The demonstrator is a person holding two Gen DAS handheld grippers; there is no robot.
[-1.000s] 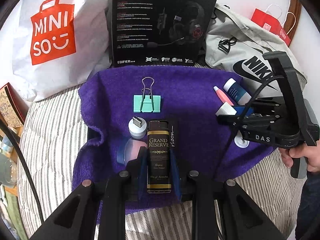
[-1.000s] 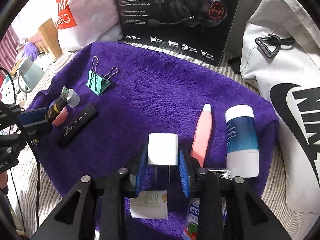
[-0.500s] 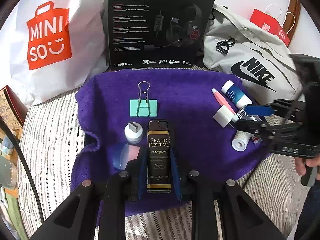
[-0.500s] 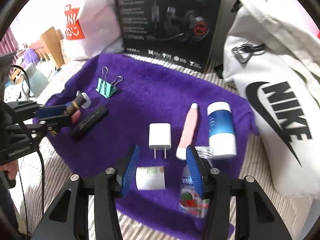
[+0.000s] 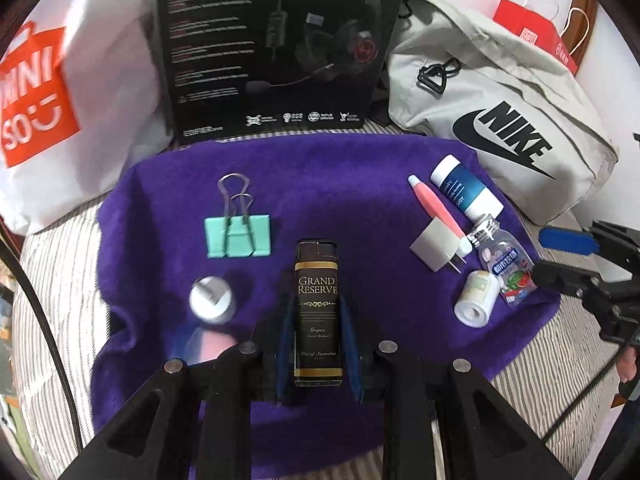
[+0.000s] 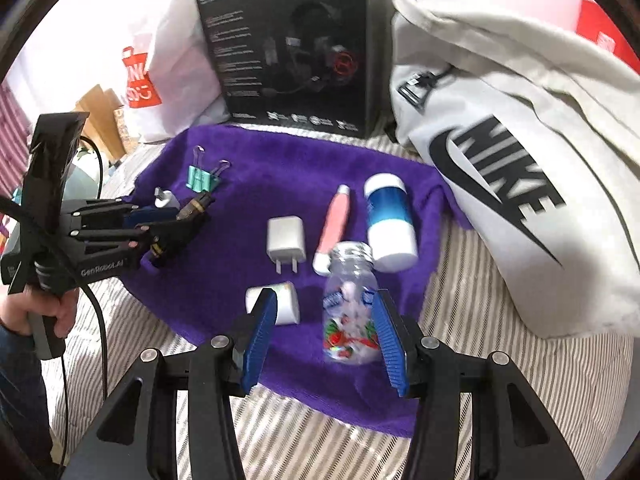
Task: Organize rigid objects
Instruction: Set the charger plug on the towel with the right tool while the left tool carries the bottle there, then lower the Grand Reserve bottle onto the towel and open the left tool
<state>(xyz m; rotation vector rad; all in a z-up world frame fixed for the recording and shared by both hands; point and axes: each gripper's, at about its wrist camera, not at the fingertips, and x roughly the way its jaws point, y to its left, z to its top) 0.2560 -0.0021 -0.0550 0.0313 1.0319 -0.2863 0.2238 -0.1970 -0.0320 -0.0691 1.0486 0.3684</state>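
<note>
— How were the grippers found?

— The left gripper [image 5: 318,320] was clamped on the Grand Reserve box [image 5: 318,312], held above the purple towel [image 5: 352,184]. The right gripper [image 6: 324,336] was spread wide, nothing gripped.

— And the other items?

— The clear bottle [image 6: 350,312] was seen lying between the parted fingers, with the white charger [image 6: 285,240] just beyond.
</note>
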